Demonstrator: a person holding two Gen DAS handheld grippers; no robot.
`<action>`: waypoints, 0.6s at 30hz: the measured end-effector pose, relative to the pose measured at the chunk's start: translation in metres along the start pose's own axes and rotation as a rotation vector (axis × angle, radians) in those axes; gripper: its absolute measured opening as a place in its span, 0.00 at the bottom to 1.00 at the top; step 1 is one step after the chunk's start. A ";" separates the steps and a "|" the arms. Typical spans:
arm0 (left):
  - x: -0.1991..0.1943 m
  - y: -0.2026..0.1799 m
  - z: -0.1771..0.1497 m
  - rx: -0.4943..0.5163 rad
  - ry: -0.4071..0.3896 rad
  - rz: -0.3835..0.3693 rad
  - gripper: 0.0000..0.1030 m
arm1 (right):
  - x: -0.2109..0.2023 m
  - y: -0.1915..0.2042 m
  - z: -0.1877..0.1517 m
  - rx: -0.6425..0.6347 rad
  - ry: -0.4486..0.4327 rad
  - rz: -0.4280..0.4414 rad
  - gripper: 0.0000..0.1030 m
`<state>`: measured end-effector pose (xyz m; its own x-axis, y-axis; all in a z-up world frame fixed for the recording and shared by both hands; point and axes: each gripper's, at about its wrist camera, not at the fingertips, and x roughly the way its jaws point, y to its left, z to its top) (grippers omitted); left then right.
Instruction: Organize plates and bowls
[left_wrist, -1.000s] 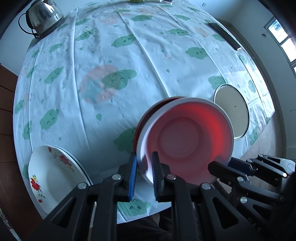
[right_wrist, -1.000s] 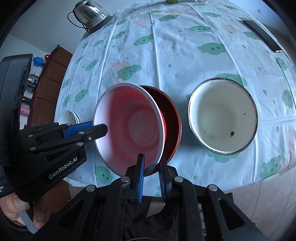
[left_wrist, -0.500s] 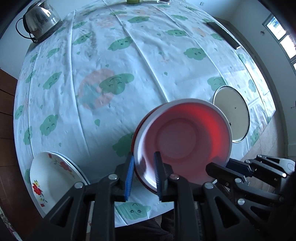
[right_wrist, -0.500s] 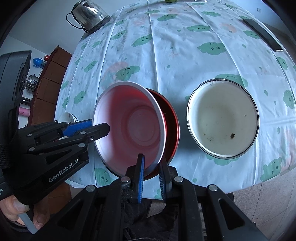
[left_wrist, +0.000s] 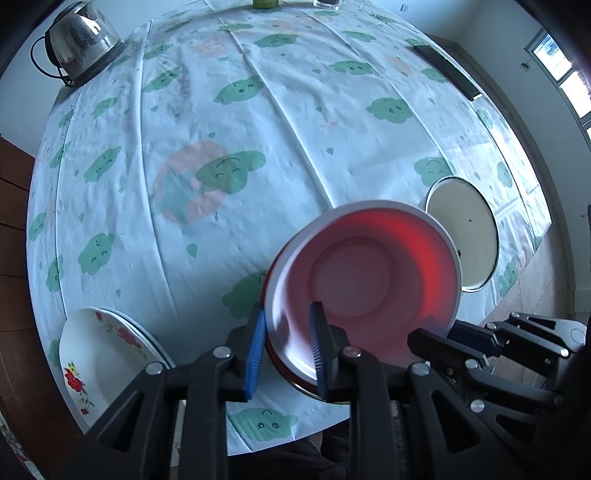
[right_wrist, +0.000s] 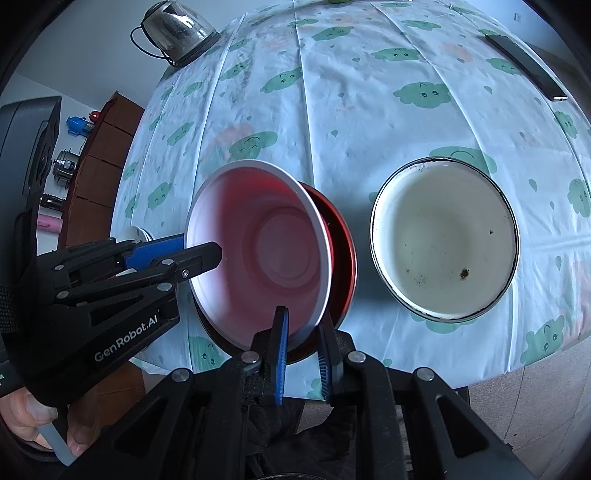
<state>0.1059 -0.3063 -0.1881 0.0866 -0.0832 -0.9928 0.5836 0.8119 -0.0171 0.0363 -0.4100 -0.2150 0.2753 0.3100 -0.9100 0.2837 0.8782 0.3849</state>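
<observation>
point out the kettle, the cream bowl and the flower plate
kettle (left_wrist: 79, 40), left wrist view, on its glass body
cream bowl (right_wrist: 443, 240), right wrist view, on its inner floor
flower plate (left_wrist: 99, 350), left wrist view, on its white centre

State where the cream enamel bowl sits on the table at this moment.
In the right wrist view, the cream enamel bowl stands upright near the table's front edge, just right of the red-and-white bowl, not touching it.

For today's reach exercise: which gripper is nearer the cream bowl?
Right. The right gripper pinches the red bowl's rim beside the cream bowl; the left gripper, opening, is at the far rim.
</observation>
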 end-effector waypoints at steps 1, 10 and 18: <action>0.000 0.000 0.001 -0.001 0.000 0.000 0.20 | 0.000 -0.001 0.000 0.002 0.002 0.004 0.17; 0.002 -0.004 0.005 0.008 0.005 -0.014 0.39 | 0.001 -0.004 0.002 0.009 0.017 0.033 0.17; 0.001 0.003 0.011 -0.036 -0.012 -0.025 0.41 | -0.009 -0.007 0.003 0.008 -0.011 0.013 0.28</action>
<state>0.1163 -0.3106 -0.1879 0.0822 -0.1102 -0.9905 0.5565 0.8296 -0.0461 0.0346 -0.4199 -0.2088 0.2895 0.3175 -0.9030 0.2876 0.8710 0.3984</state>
